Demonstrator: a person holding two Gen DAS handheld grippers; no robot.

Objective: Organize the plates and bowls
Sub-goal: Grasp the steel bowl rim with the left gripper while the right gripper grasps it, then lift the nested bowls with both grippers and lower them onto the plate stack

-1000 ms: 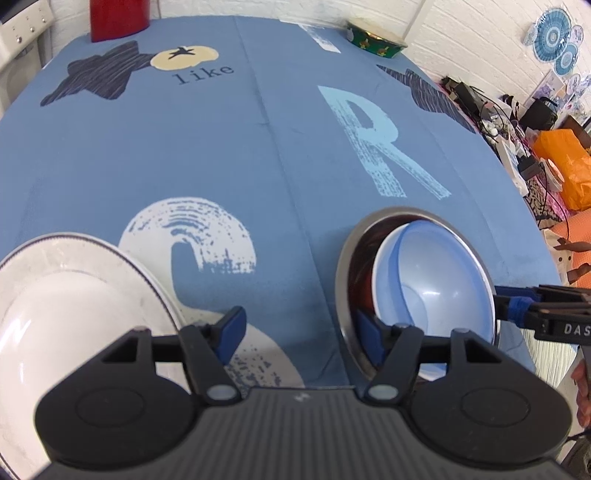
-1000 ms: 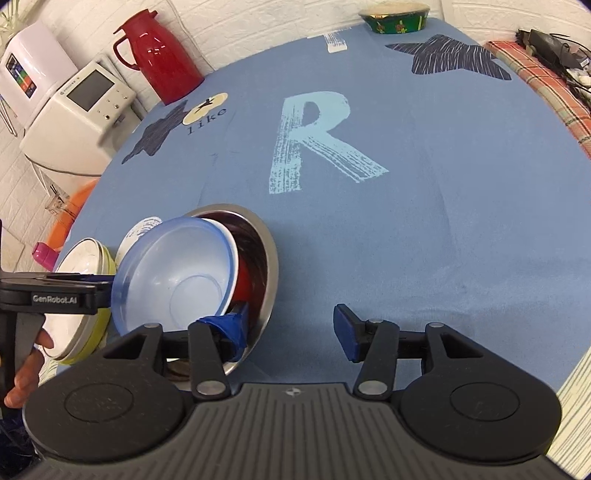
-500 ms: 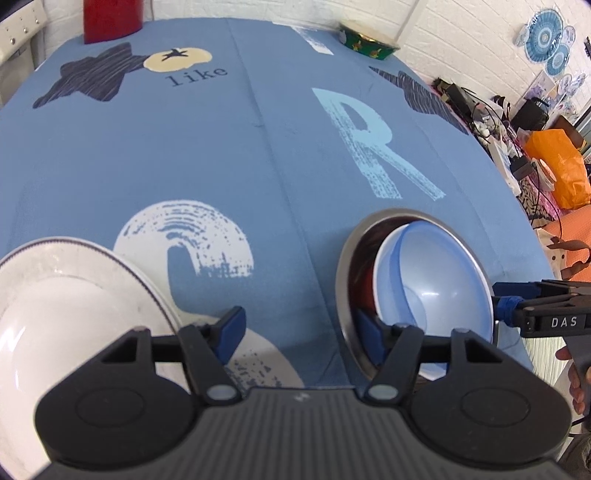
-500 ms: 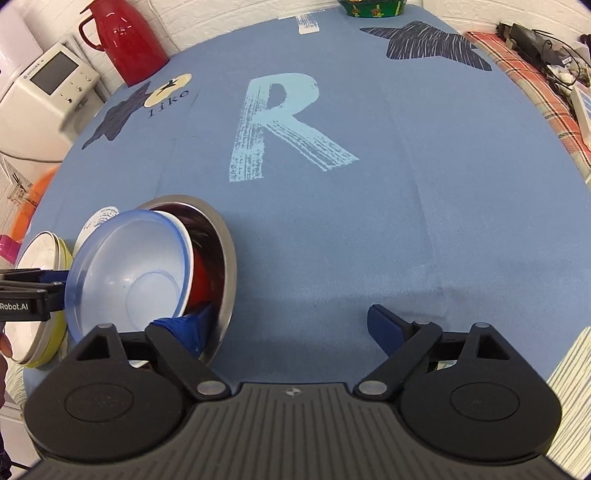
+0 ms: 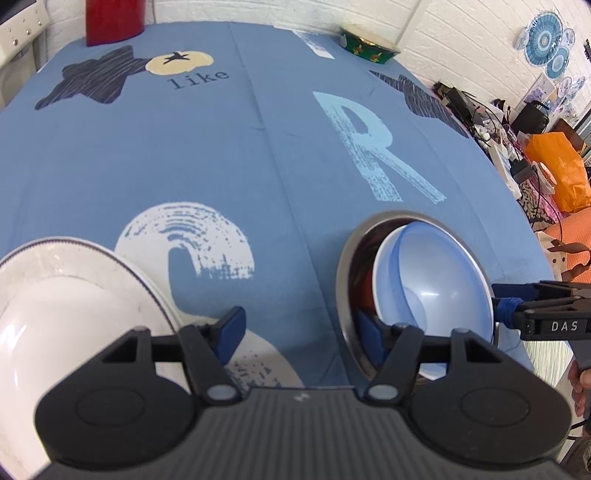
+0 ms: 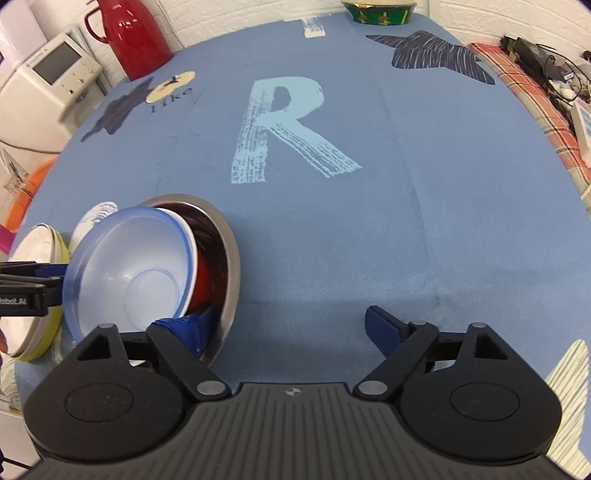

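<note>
A pale blue bowl (image 5: 436,280) sits tilted in a red bowl (image 6: 202,284) inside a steel bowl (image 5: 347,258) near the table's front edge. It also shows in the right wrist view (image 6: 125,273). A white plate (image 5: 66,295) lies to its left, stacked on a yellow-rimmed dish (image 6: 44,339). My left gripper (image 5: 299,328) is open, its right finger inside the steel bowl's near rim. My right gripper (image 6: 288,325) is open wide, its left finger (image 6: 192,328) at the steel bowl's rim beside the red bowl.
The blue printed tablecloth (image 6: 369,221) covers the table. A red thermos (image 6: 133,33) and a green patterned bowl (image 6: 380,11) stand at the far edge. A white appliance (image 6: 48,85) is off the left side, clutter and an orange bag (image 5: 557,170) off the right.
The right gripper has opened wider and shifted right, so the bowl stack sits further left in its view. The left gripper has barely moved.
</note>
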